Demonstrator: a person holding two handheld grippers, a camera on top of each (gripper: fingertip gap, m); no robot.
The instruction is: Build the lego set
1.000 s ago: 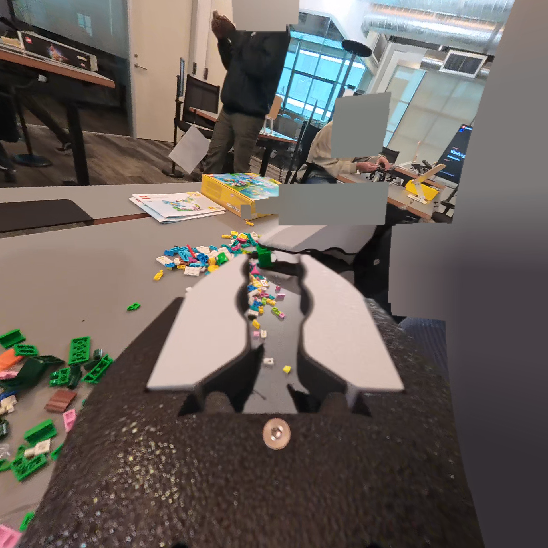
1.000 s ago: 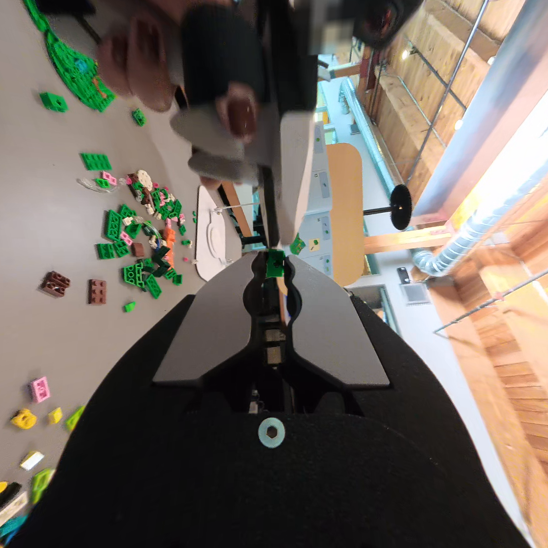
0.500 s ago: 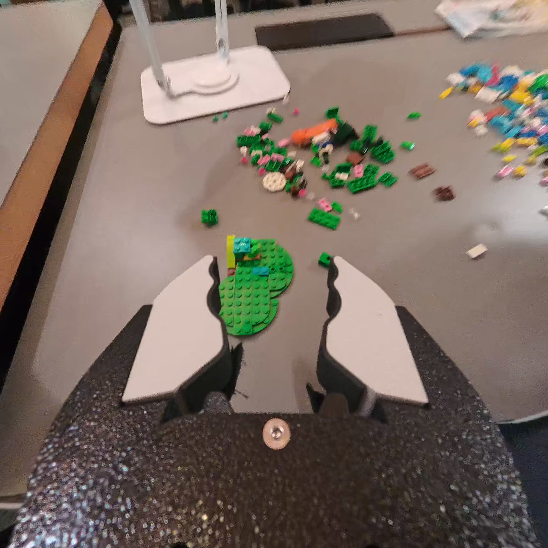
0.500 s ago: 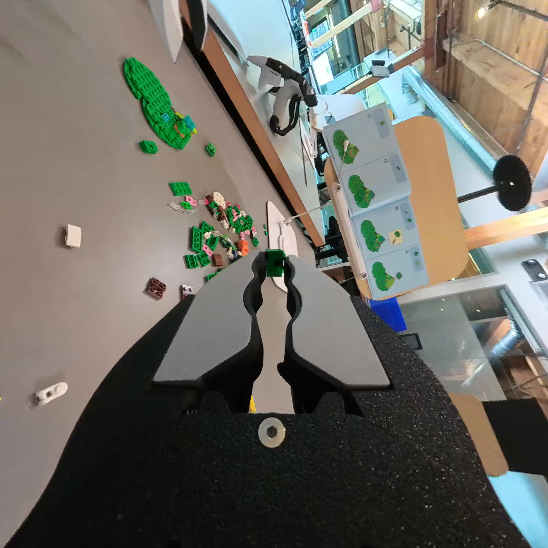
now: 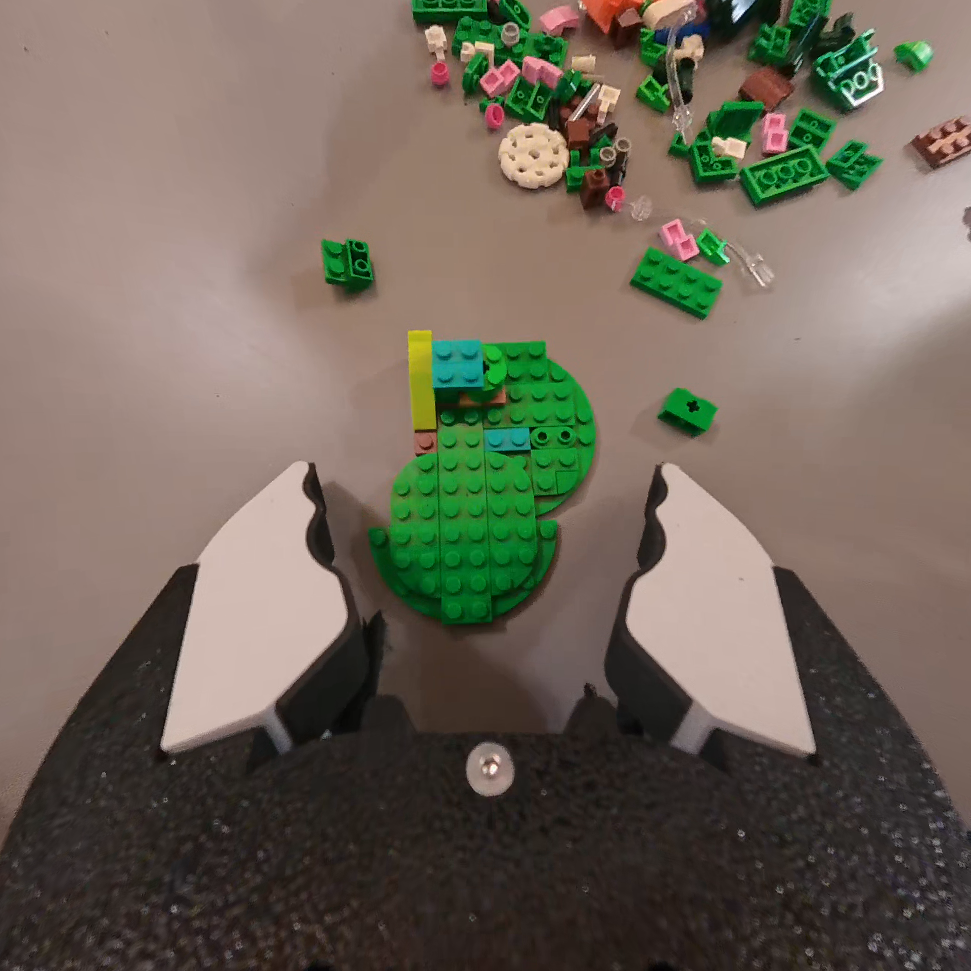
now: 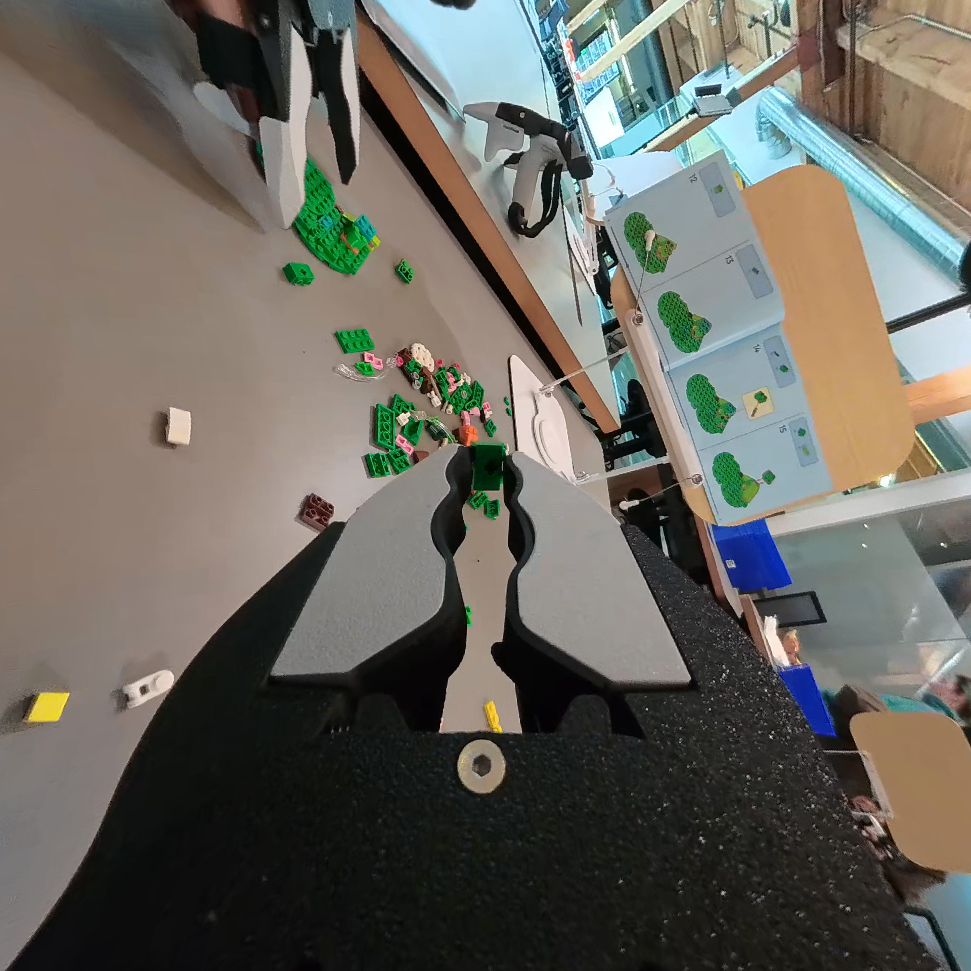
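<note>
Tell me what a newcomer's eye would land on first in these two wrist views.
Probably the green studded build lying flat on the grey table, framed between the wide-open fingers of the left gripper. Next, the small green brick pinched at the tips of the right gripper, held above the table. Beyond it, the open instruction booklet on its stand and the heap of loose pieces also draw attention.

Glossy plastic green baseplate [image 5: 467, 530] — matt grey table [image 5: 157, 262], smooth.
</note>
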